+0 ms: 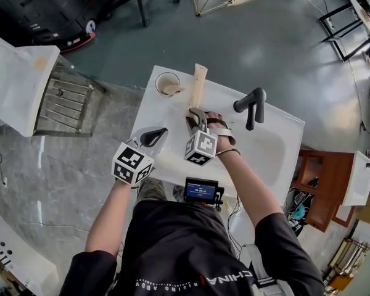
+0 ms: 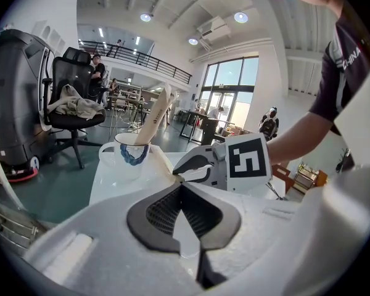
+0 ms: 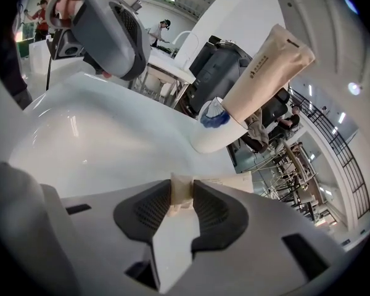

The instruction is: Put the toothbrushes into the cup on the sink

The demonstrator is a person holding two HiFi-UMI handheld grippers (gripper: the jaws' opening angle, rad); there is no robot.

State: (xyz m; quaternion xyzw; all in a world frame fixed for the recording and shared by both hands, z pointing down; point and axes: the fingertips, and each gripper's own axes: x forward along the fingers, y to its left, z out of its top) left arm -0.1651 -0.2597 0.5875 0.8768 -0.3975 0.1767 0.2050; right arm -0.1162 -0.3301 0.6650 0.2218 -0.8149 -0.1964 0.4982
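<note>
Head view looks down on a white sink (image 1: 268,150) set on a grey floor (image 1: 265,42), with the person's forearms reaching over its near edge. A black faucet (image 1: 251,105) rises behind the basin.

The left gripper (image 1: 160,133) hangs over the near left part of the sink top. Its dark jaws are closed tip to tip with nothing between them. The right gripper (image 1: 195,116) sits just to its right, nearer the middle of the counter, and is angled down at the sink top.

A white cup (image 1: 168,84) stands at the back left corner of the sink, ahead of both grippers. Left gripper view shows a blue marking on its side. A paper-wrapped toothbrush (image 2: 155,116) stands in the cup, leaning and sticking well above the rim.

Right gripper view shows a second wrapped toothbrush (image 3: 180,193) low on the sink top, short of the cup. The right gripper's two ribbed pads are clamped on its near end, and the rest of the tan wrapper lies flat beyond the jaws.
</note>
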